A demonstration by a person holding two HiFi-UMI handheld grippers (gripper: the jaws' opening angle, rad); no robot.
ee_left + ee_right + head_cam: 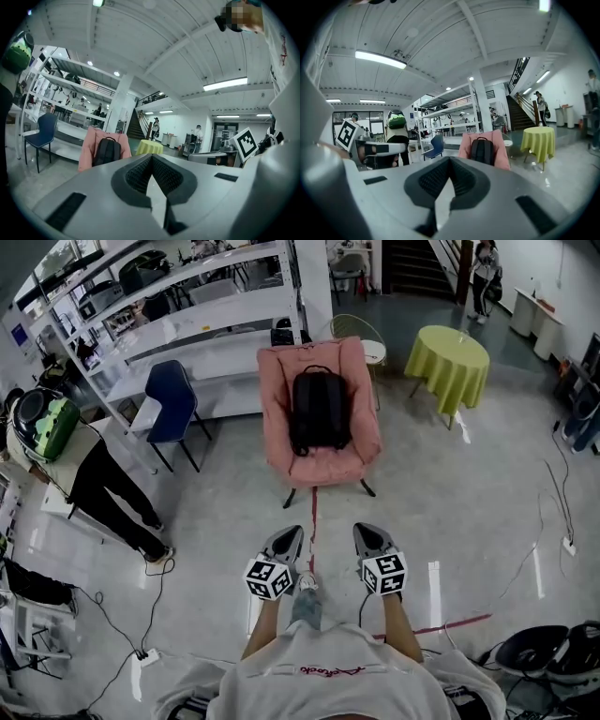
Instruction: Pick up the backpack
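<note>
The black backpack [320, 412] stands upright on the pink armchair [277, 399]. Its long axis runs up the backrest, handle uppermost. It is well ahead of the left gripper [292, 532] and right gripper [366, 531]. Both have their jaws pressed together, holding nothing. Only the head view shows the two side by side.

The person wears a white T-shirt [319, 685] with small red lettering [305, 670] at the collar. The left tongs [290, 532] and right tongs [367, 531] are smooth grey tapering shells, each bearing a cube [268, 578] of black-and-white square markers. Their inner pads [136, 176] are dark and ribbed.
</note>
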